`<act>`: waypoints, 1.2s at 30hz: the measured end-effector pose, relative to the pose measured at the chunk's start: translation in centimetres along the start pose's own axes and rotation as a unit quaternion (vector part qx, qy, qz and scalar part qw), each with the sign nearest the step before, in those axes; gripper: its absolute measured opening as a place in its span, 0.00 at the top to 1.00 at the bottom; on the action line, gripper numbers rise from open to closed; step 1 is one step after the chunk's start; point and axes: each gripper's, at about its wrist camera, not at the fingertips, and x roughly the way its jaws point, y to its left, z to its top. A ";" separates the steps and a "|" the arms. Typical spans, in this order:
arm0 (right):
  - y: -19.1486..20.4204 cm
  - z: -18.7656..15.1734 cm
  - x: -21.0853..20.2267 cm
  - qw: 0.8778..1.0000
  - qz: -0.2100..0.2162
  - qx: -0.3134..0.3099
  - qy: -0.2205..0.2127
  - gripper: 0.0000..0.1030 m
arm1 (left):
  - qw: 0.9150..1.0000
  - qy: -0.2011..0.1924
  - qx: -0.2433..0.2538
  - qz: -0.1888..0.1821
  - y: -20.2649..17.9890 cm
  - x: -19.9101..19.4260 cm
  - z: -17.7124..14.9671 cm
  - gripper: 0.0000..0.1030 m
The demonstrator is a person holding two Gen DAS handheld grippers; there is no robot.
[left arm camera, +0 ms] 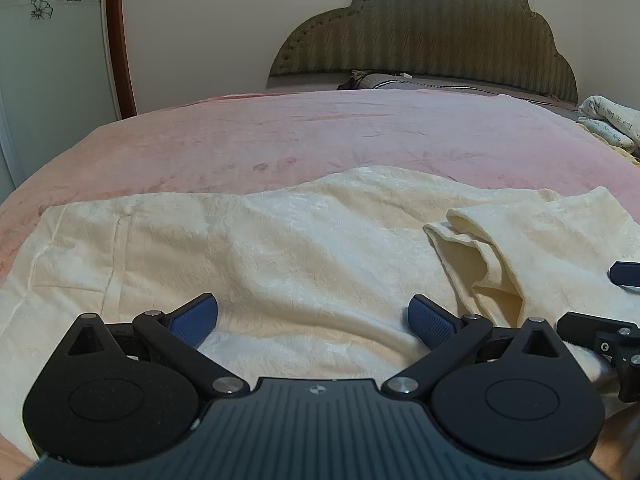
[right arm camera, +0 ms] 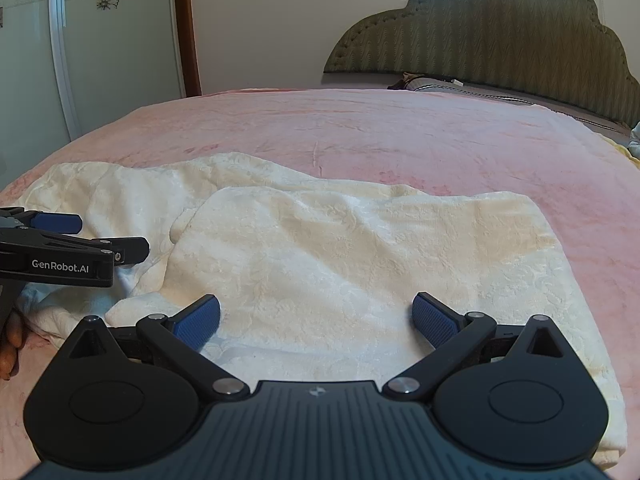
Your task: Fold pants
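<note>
Cream fleece pants [left arm camera: 280, 248] lie spread across a pink bedspread [left arm camera: 320, 132], with a folded-over leg end [left arm camera: 480, 256] at the right. My left gripper [left arm camera: 312, 320] is open and empty, low over the near part of the pants. My right gripper [right arm camera: 316, 318] is open and empty over the folded-over layer of the pants [right arm camera: 360, 248]. The right gripper shows at the right edge of the left wrist view [left arm camera: 616, 312]. The left gripper shows at the left edge of the right wrist view [right arm camera: 64, 244].
A green padded headboard [left arm camera: 432, 36] and a pillow [left arm camera: 400, 80] stand at the far end of the bed. A folded quilt [left arm camera: 612, 124] lies at the far right. A wooden door frame [left arm camera: 118, 40] stands at the left.
</note>
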 end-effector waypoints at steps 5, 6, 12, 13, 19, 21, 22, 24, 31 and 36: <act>0.0 0.0 0.0 1.000 0.000 0.000 0.000 0.00 | 1.000 0.000 0.000 0.000 0.0 0.0 0.0 0.00; 0.0 0.0 0.0 1.000 0.000 0.000 0.000 0.00 | 1.000 0.000 0.000 0.000 0.0 0.0 0.0 0.00; 0.0 0.0 0.0 1.000 -0.001 0.000 0.000 0.00 | 1.000 0.000 0.000 0.000 0.0 0.0 0.0 0.00; 0.0 0.0 0.0 1.000 -0.001 0.000 0.000 0.00 | 1.000 0.000 0.000 0.000 0.0 0.0 0.0 0.00; -0.1 0.0 0.0 1.000 0.000 0.000 0.000 0.00 | 1.000 0.000 0.000 0.000 0.0 0.0 0.0 0.00; 0.0 0.0 0.0 1.000 0.000 0.000 0.000 0.00 | 1.000 0.000 0.000 0.000 0.0 0.0 0.0 0.00; 0.0 0.0 0.0 1.000 0.000 0.001 0.000 0.00 | 1.000 0.000 0.000 0.000 0.1 0.0 0.0 0.00; 0.0 -0.1 -0.2 1.000 -0.003 0.005 0.003 0.00 | 1.000 0.000 -0.002 -0.001 0.1 0.0 0.0 0.00; -0.8 -1.4 -3.8 1.000 0.000 0.010 -0.004 0.00 | 1.000 -0.011 -0.010 -0.002 0.0 -1.1 0.1 0.00; -2.2 -3.5 -8.0 0.996 -0.066 -0.034 -0.038 0.01 | 0.998 -0.013 -0.042 -0.033 -0.8 -2.4 0.9 0.01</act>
